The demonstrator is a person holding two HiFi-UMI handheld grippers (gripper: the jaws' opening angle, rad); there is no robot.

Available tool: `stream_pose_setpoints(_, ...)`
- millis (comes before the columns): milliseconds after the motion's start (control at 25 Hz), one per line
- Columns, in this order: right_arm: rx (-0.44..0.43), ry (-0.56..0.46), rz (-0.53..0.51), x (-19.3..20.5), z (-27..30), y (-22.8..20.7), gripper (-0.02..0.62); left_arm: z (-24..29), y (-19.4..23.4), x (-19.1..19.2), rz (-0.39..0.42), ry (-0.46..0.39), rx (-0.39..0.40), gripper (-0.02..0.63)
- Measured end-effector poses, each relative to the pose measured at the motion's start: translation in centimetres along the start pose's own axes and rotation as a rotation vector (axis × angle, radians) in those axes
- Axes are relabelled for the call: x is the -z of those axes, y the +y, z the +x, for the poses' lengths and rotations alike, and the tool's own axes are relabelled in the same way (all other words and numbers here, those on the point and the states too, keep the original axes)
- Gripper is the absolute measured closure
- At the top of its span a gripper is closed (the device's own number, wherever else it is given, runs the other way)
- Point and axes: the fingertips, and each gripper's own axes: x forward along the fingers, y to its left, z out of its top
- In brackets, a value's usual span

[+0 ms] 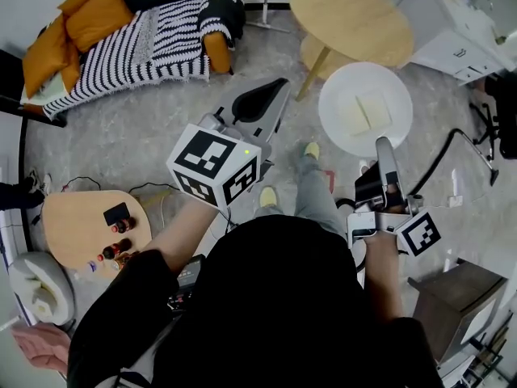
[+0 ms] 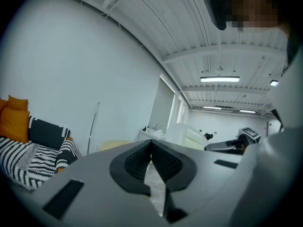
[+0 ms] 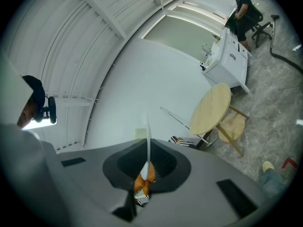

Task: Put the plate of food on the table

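Seen from the head view, the white plate (image 1: 343,140) sits in the upper right of the frame. It carries two pale slices of food (image 1: 365,111) and is held over the grey floor (image 1: 145,136), just below the round wooden counter (image 1: 349,16). The right gripper (image 1: 385,142) reaches up from the lower right and meets the plate at its lower rim. Its marker cube (image 1: 420,233) lies further down the frame, by the person's hand.

In the right gripper view the plate (image 3: 147,136) shows edge-on as a thin white blade rising from between the dark pads. The right gripper (image 3: 147,148) has its jaws drawn almost together and clamped on that rim. The counter (image 3: 211,109) stands at right of centre, well apart from the jaws.

The left gripper (image 1: 275,89) points toward the top of the head view at centre. It is to the left of the plate and clear of it, with its own large marker cube (image 1: 214,164) below it in the frame. In the left gripper view, the left gripper (image 2: 151,145) has its jaws closed, the ribbed pads meeting at their tips with nothing between them.

A sofa (image 1: 137,39) with a striped throw and orange cushions fills the upper left of the head view.
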Motion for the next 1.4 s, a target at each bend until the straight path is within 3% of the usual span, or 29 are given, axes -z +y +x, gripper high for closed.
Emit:
stream_pose_setpoints(640, -0.045, -0.034, -0.014, -0.5, 1.0, 0.6, 0.578, 0.5, -0.4, -1.4, 0.055, -0.026, 0.029, 0.598)
stream_pose_setpoints(1400, -0.033, -0.003, 0.051, -1.8, 6.8, -2.8, 0.578, 5.3, 3.5, -1.2, 0.047, 0.008, 0.007, 0.598)
